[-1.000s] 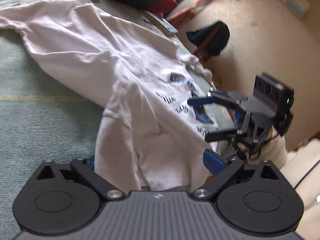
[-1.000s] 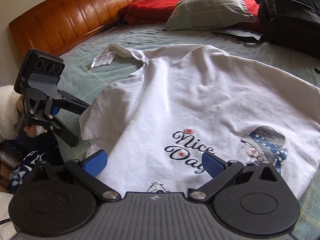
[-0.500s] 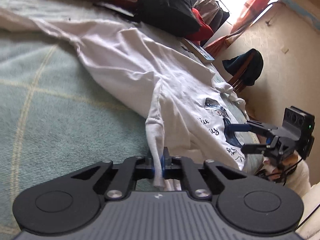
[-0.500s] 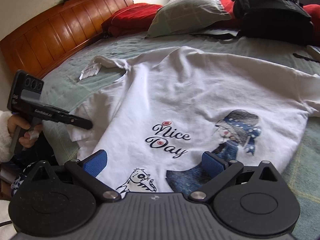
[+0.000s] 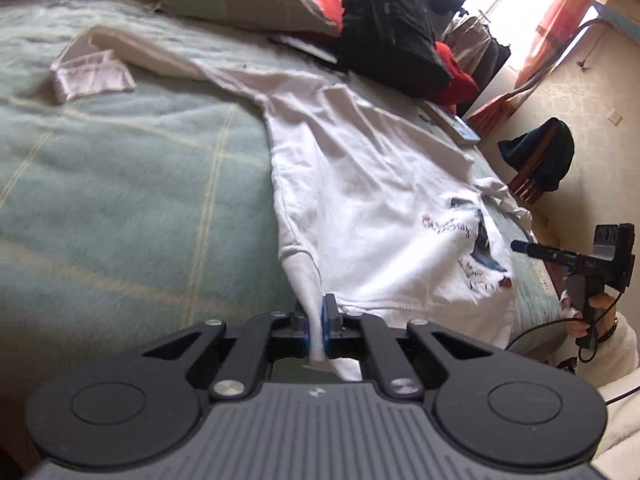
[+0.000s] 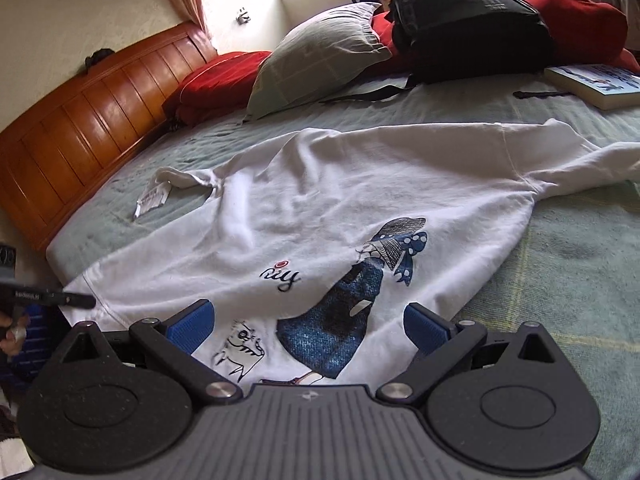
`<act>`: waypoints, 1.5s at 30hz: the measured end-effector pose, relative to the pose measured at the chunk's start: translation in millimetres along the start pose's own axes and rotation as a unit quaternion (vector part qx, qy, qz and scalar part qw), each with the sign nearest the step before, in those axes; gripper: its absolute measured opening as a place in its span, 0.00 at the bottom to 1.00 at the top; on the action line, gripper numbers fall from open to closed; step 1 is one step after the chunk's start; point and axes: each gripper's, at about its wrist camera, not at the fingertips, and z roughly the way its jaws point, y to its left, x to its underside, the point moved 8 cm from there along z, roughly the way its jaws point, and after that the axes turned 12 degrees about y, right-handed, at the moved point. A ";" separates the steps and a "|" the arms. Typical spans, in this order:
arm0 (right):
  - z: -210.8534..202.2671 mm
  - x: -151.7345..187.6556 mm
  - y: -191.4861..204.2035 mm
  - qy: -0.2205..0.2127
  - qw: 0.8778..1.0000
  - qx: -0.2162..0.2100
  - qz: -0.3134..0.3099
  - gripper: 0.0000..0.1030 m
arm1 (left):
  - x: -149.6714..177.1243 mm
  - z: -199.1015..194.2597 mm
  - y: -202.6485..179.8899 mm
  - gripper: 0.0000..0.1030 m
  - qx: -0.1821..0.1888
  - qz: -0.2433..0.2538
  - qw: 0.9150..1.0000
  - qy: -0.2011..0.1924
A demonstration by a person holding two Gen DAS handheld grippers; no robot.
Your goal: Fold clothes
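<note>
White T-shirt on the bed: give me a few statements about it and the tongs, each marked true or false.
1. The left tongs are shut on a corner of the white T-shirt. True.
2. The right tongs are clamped on the shirt's hem. False: their jaws stand open over the print, gripping nothing.
3. The T-shirt is already folded into a neat square. False: it lies spread out and rumpled on the green blanket.
4. A black backpack sits at the far side of the bed. True.
5. A book lies on top of the T-shirt. False: it lies on the blanket beyond it.
</note>
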 end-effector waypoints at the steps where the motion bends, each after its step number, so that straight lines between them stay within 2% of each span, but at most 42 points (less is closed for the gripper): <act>1: -1.2 0.9 -0.1 -0.002 1.000 0.000 0.002 1.00 | 1.7 -0.1 4.0 0.05 -0.016 -0.007 1.000 0.001; 3: -4.8 4.6 -0.5 -0.004 1.000 0.001 0.003 1.00 | 3.3 -6.0 9.9 0.07 -0.032 -0.015 0.999 -0.004; 5: -9.6 9.9 -2.7 -0.007 1.000 0.003 0.006 1.00 | 2.0 -12.5 6.2 0.10 -0.053 -0.001 0.999 -0.011; 8: -15.3 18.9 -10.1 -0.012 1.000 0.006 0.019 1.00 | -0.3 -21.9 -15.0 0.33 -0.091 0.047 0.995 -0.016; 9: -17.2 21.9 -13.9 -0.014 1.000 0.006 0.026 1.00 | -1.5 -21.0 -25.9 0.45 -0.105 0.068 0.992 -0.014; 10: -19.2 24.9 -18.0 -0.016 0.999 0.006 0.034 1.00 | -2.6 -19.9 -37.2 0.54 -0.119 0.090 0.989 -0.013; 13: -23.1 32.7 -28.8 -0.022 0.998 0.010 0.056 1.00 | -5.4 -7.0 -79.5 0.68 -0.143 0.159 0.977 -0.009; 16: -26.9 40.7 -37.8 -0.027 0.997 0.021 0.067 1.00 | -7.5 15.1 -129.9 0.80 -0.143 0.227 0.963 -0.004; 19: -30.8 51.4 -47.3 -0.024 0.996 0.053 0.067 1.00 | -8.1 42.2 -182.0 0.88 -0.141 0.283 0.949 -0.003; 23: -38.5 71.7 -66.3 -0.009 0.990 0.129 0.058 1.00 | -6.3 80.2 -253.3 0.90 -0.137 0.353 0.926 -0.010; 26: -45.9 89.3 -79.7 0.000 0.982 0.184 0.050 1.00 | -2.3 111.7 -298.8 0.91 -0.121 0.382 0.916 -0.005; 28: -50.4 100.3 -86.9 0.003 0.978 0.202 0.051 1.00 | 0.6 134.2 -321.0 0.91 -0.113 0.382 0.917 0.004; 30: -53.9 108.6 -89.2 -0.001 0.979 0.199 0.053 1.00 | 4.3 157.4 -335.6 0.91 -0.116 0.379 0.918 0.018; 33: -56.9 114.2 -88.3 -0.009 0.982 0.181 0.055 1.00 | 8.5 187.8 -342.7 0.91 -0.156 0.384 0.910 0.023; 36: -59.1 114.5 -86.6 -0.018 0.984 0.166 0.054 1.00 | 7.7 202.6 -336.5 0.91 -0.189 0.379 0.906 0.024; 38: -60.2 113.0 -85.5 -0.023 0.986 0.159 0.052 1.00 | -1.6 201.2 -326.3 0.91 -0.210 0.361 0.908 0.014; 40: -61.0 111.5 -85.7 -0.027 0.986 0.155 0.049 1.00 | -13.5 191.6 -313.6 0.92 -0.216 0.336 0.917 0.003; 42: -60.8 109.7 -85.5 -0.030 0.987 0.149 0.049 1.00 | -23.9 179.6 -302.7 0.92 -0.204 0.310 0.929 -0.005; 45: -58.5 106.5 -83.9 -0.033 0.989 0.138 0.047 1.00 | -34.8 163.5 -290.6 0.92 -0.210 0.293 0.933 -0.023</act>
